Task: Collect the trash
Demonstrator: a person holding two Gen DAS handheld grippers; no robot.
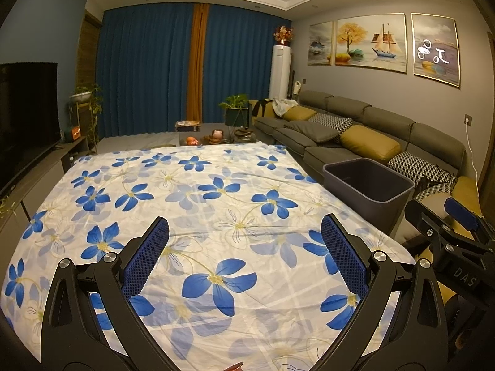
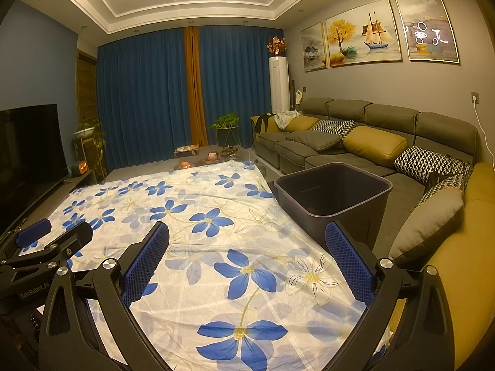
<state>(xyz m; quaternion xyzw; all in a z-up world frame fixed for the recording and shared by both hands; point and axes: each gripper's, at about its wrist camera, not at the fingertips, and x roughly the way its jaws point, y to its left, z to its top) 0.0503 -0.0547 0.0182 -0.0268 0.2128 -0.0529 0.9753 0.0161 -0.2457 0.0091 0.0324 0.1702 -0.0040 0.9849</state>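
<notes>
Blue pads: left claw and right claw both gaped apart, holding nothing.
Bin: ahead-right of both claws, beside the tabletop.
Trash: none visible.
Risk: claws could snag the loose cloth.

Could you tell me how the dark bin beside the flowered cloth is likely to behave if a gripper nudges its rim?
The bin looks like thin plastic and appears empty, so it is probably light and would slide or tip rather than resist. Its open rim may flex somewhat. It is taller than its base suggests, so a high push from the right gripper likely tips it.
</notes>
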